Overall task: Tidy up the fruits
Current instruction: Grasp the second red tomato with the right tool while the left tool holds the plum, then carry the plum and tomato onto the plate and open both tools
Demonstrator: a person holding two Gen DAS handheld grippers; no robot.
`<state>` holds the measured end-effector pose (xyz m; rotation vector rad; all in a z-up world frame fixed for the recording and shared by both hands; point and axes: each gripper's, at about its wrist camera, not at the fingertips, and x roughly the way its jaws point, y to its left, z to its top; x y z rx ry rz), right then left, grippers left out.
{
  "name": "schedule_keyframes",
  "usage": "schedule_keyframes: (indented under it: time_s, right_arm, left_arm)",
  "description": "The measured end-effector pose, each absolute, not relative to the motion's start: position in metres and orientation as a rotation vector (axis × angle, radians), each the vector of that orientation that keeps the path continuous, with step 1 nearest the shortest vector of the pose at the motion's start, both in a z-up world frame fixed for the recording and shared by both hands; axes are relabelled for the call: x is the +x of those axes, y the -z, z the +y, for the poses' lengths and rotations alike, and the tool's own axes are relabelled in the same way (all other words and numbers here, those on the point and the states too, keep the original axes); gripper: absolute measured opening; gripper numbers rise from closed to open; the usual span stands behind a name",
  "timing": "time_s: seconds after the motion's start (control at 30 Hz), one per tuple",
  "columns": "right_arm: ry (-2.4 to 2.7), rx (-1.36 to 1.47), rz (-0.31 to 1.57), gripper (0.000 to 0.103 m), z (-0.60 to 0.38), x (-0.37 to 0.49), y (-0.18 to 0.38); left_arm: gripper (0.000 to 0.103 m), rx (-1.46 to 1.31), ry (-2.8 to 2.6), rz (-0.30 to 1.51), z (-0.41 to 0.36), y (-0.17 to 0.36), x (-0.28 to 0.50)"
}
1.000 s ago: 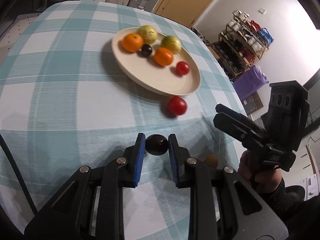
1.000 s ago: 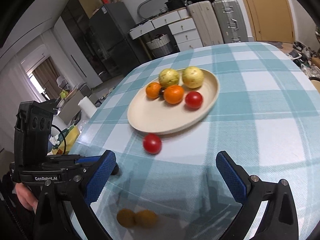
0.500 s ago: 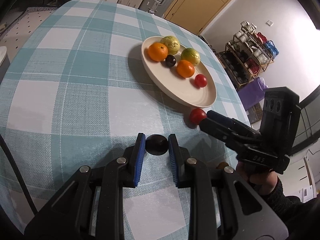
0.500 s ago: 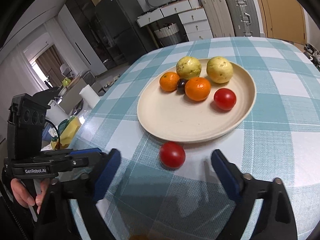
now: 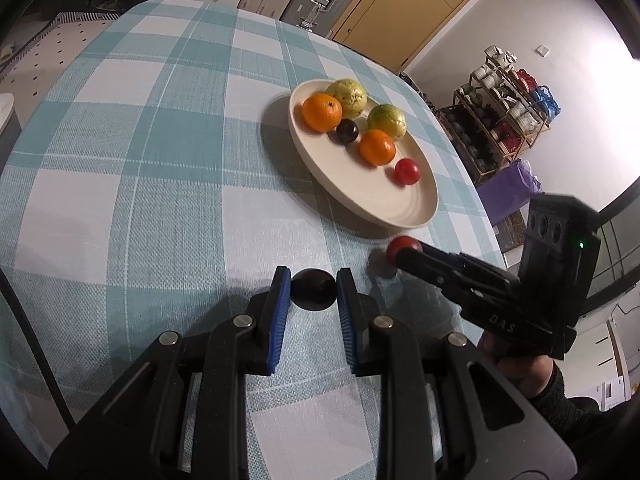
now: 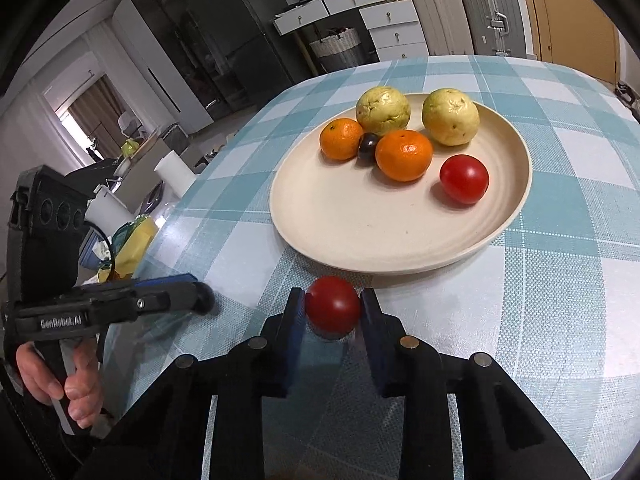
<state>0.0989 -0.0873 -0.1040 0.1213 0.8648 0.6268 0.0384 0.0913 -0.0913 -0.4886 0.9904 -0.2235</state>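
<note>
My left gripper (image 5: 313, 290) is shut on a dark plum (image 5: 313, 291), held just above the checked tablecloth. My right gripper (image 6: 333, 310) is shut on a red tomato (image 6: 333, 307) just in front of the cream plate (image 6: 360, 236). That tomato (image 5: 402, 247) shows in the left wrist view at the right gripper's tips. The plate (image 5: 372, 204) holds two oranges (image 6: 404, 155), two yellow-green guavas (image 6: 450, 116), a dark plum (image 6: 368, 146) and a red tomato (image 6: 464, 179).
The round table's checked cloth (image 5: 140, 160) spreads to the left of the plate. The table edge falls off at the right, with a shelf rack (image 5: 508, 112) beyond. Drawers and suitcases (image 6: 488, 8) stand behind the table.
My right gripper moved forward to the loose tomato and shut on it. My left gripper stayed shut on the plum as its view shifted, the plate now farther right.
</note>
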Motion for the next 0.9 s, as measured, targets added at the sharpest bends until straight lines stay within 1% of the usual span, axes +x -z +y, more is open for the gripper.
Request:
schedule_keyframes:
  time_s: [0.47, 0.7, 0.9]
  right_arm:
    - [-0.681, 0.146, 0.722, 0.028, -0.104, 0.083, 0.069]
    - [-0.686, 0.121, 0.713, 0.028, -0.096, 0.099, 0.061]
    - [-0.698, 0.108, 0.711, 0.028, -0.087, 0.115, 0.058]
  left_arm:
    - [0.021, -0.481, 0.214, 0.949, 0.088, 0.069, 0.074]
    - [0.021, -0.475, 0.225, 0.932, 0.086, 0.055, 0.107]
    - [0.021, -0.475, 0.231, 0.942, 0.083, 0.055, 0.138]
